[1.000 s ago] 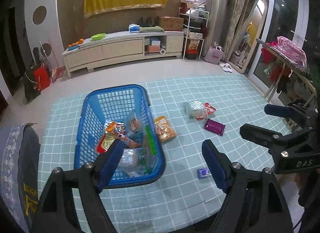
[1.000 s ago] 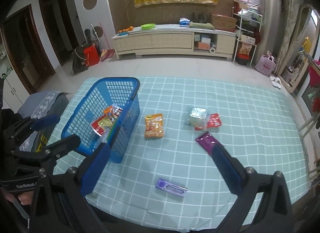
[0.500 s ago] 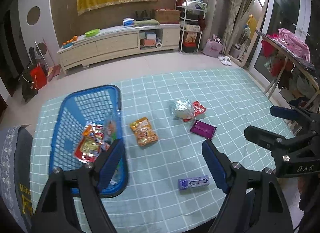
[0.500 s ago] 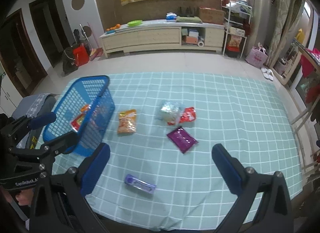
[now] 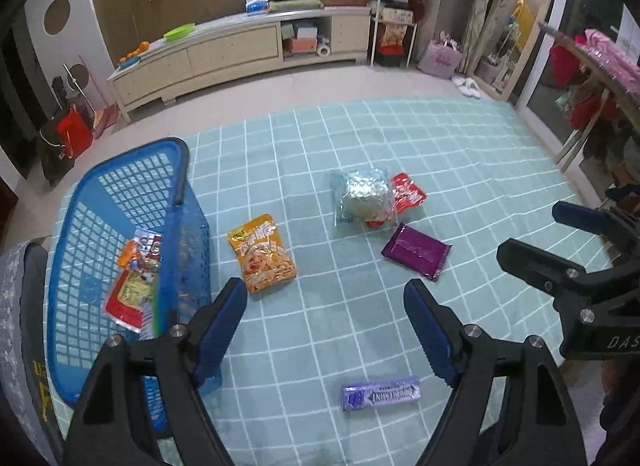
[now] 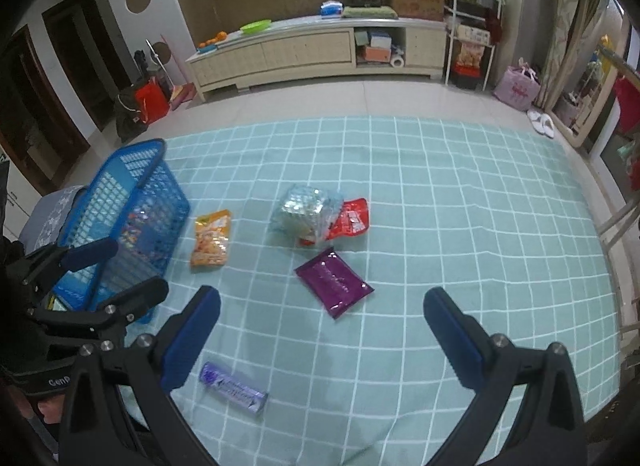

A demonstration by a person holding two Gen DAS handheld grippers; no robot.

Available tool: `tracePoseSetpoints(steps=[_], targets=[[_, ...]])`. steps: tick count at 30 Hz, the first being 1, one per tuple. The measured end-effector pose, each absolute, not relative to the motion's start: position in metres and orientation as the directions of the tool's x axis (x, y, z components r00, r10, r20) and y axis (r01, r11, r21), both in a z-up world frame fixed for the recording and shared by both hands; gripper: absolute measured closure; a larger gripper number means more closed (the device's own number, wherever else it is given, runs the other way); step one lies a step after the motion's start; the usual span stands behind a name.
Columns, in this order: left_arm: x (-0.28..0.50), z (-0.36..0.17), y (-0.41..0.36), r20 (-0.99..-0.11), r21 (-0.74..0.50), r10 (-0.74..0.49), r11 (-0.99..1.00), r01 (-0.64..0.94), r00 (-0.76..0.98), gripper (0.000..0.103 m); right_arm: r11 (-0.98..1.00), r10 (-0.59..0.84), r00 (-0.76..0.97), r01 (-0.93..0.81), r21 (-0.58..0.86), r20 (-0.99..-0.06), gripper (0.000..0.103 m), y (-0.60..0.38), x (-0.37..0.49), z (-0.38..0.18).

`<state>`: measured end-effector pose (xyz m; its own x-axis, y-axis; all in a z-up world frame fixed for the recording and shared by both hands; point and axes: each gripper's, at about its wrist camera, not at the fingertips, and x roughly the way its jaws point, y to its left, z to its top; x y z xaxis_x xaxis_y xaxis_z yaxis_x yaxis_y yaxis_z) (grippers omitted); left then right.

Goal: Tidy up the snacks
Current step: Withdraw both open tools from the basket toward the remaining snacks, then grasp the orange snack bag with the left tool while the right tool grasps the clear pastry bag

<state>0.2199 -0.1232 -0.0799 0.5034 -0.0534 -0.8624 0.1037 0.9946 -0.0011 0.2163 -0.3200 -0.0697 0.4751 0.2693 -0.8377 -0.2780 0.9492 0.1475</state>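
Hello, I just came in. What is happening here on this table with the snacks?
A person holds a gripping tool in each hand and is sorting snacks into the blue basket, which already holds a few packets. Both the left tool and the right tool are open and hold nothing. Five snacks lie on the checked cloth: an orange bag, a silver packet overlapping a red packet, a purple pouch, and a purple stick pack.
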Motion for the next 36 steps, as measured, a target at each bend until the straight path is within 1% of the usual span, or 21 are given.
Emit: tracePoseSetpoints(steps=[4,10,15,17,18,20,23,25,26,29,31,32,36], targets=[[0.24,-0.104,-0.124,-0.883,0.004,-0.028,0.998,0.068,0.468,0.024,0.952,0.263,0.455,-0.264,0.153,-0.851,0.0,-0.322,0.233,-0.09],[0.269,-0.142,-0.123,-0.899,0.08,0.057,0.996,0.034,0.435,0.024,0.953,0.245,0.436,-0.273,0.132,-0.866,0.0,-0.318,0.255,-0.118],[0.291,-0.166,-0.106,-0.911,0.056,0.068,0.998,-0.042,0.407,0.024,0.95,0.251,0.438,-0.281,0.134,-0.863,0.0,-0.314,0.268,-0.13],[0.302,-0.179,-0.098,-0.923,0.015,0.039,0.998,-0.066,0.382,0.024,0.949,0.257,0.448,-0.286,0.135,-0.856,0.0,-0.311,0.271,-0.132],[0.308,-0.186,-0.096,-0.929,0.015,0.041,0.997,-0.072,0.368,0.024,0.948,0.261,0.454,-0.286,0.138,-0.852,0.0,-0.31,0.274,-0.134],[0.317,-0.196,-0.09,-0.929,0.055,0.088,0.994,-0.099,0.36,0.024,0.946,0.268,0.457,-0.29,0.142,-0.848,0.0,-0.307,0.28,-0.137],[0.325,-0.209,-0.087,-0.932,0.079,0.109,0.992,-0.1,0.345,0.024,0.944,0.28,0.452,-0.291,0.157,-0.847,0.0,-0.306,0.287,-0.144],[0.33,-0.218,-0.089,-0.928,0.126,0.15,0.988,-0.092,0.341,0.023,0.94,0.29,0.449,-0.298,0.165,-0.845,0.0,-0.306,0.289,-0.148],[0.33,-0.218,-0.089,-0.92,0.123,0.151,0.987,-0.1,0.362,0.022,0.939,0.294,0.448,-0.302,0.167,-0.844,0.0,-0.306,0.29,-0.15],[0.337,-0.22,-0.086,-0.931,0.09,0.126,0.989,-0.118,0.343,0.021,0.934,0.31,0.434,-0.306,0.185,-0.846,0.0,-0.307,0.292,-0.155],[0.34,-0.223,-0.078,-0.954,-0.009,0.035,0.989,-0.146,0.297,0.021,0.933,0.317,0.429,-0.299,0.198,-0.846,0.0,-0.309,0.292,-0.157],[0.34,-0.223,-0.076,-0.953,-0.021,0.025,0.989,-0.149,0.302,0.021,0.934,0.318,0.427,-0.295,0.202,-0.846,0.0,-0.311,0.292,-0.158],[0.336,-0.223,-0.082,-0.95,-0.059,-0.03,0.995,-0.086,0.311,0.021,0.94,0.308,0.426,-0.277,0.201,-0.851,0.0,-0.315,0.294,-0.157]])
